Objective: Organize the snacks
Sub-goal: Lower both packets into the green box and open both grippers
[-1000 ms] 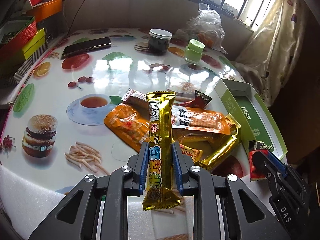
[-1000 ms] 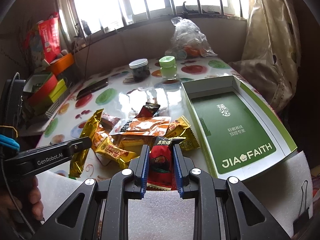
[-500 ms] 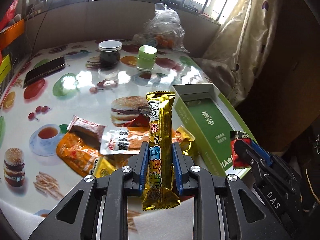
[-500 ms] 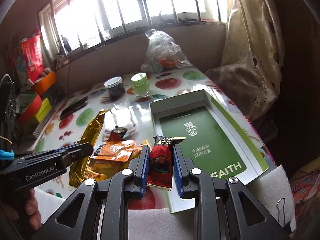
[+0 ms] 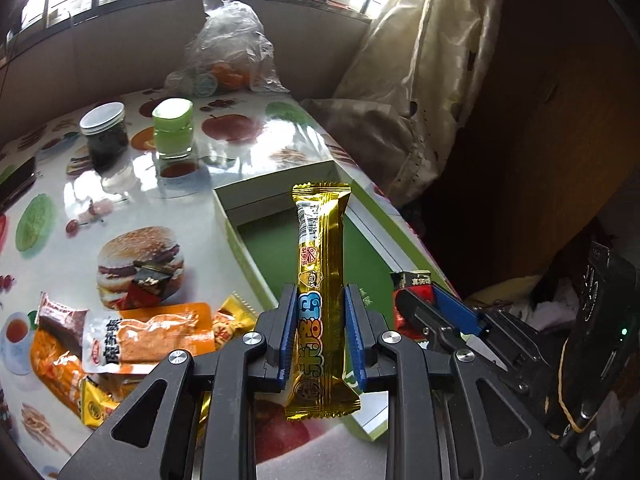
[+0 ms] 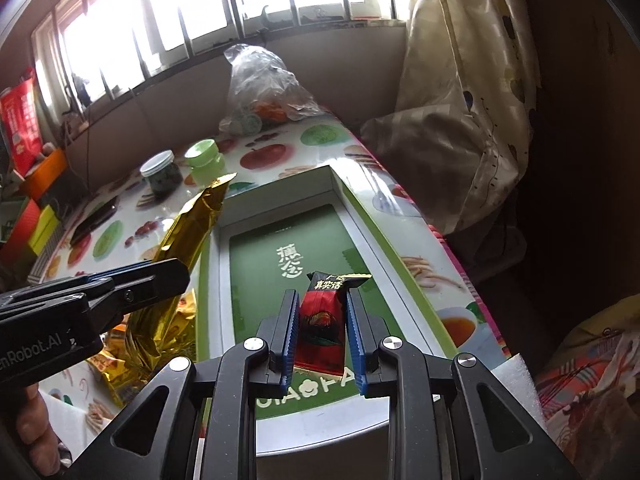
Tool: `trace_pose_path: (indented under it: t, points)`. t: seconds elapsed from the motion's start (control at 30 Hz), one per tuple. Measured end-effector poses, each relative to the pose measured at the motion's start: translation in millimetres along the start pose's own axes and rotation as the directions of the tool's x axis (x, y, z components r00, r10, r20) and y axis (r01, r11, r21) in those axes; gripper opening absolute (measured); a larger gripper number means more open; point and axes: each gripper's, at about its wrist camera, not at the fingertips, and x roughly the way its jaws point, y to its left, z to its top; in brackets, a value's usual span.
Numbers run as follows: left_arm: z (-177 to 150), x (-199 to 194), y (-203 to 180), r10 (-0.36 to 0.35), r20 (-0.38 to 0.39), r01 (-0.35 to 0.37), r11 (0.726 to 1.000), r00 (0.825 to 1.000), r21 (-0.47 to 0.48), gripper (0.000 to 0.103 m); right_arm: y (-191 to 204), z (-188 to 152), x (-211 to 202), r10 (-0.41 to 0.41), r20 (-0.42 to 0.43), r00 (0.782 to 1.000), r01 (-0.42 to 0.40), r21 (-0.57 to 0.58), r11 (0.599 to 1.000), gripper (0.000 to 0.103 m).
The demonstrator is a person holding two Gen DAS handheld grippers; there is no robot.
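The green box (image 6: pixel 280 240) lies open at the top, and its floor is bare, so a gripper can pass down into it. Its low white walls stand around. On the left a pile of snack packets (image 5: pixel 132 340) covers the table (image 5: pixel 120 208). Behind, two jars (image 5: pixel 173 128) and a plastic bag (image 5: pixel 230 48) stand well apart.
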Motion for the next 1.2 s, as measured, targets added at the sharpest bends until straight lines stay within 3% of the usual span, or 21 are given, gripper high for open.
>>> trace_pose_path:
  t: [0.43, 0.73, 1.2]
  points:
    - [2.0, 48.5, -18.2, 0.002, -0.095, 0.000, 1.000, 0.995, 0.018, 0.024, -16.3, -3.4, 23.3, -0.058, -0.037, 0.998, 0.056, -0.037, 0.998, 0.022]
    - [-0.2, 63.1, -19.9, 0.003, -0.127, 0.000, 1.000, 0.992, 0.022, 0.024, -21.2, -5.2, 26.8, -0.047, -0.053, 0.997, 0.045, -0.034, 0.998, 0.023]
    - [-3.8, 61.9, -19.4, -0.013, -0.128, 0.016, 1.000, 0.992, 0.025, 0.025, -22.0, -9.4, 16.6, -0.071, -0.042, 0.997, 0.070, -0.028, 0.997, 0.038]
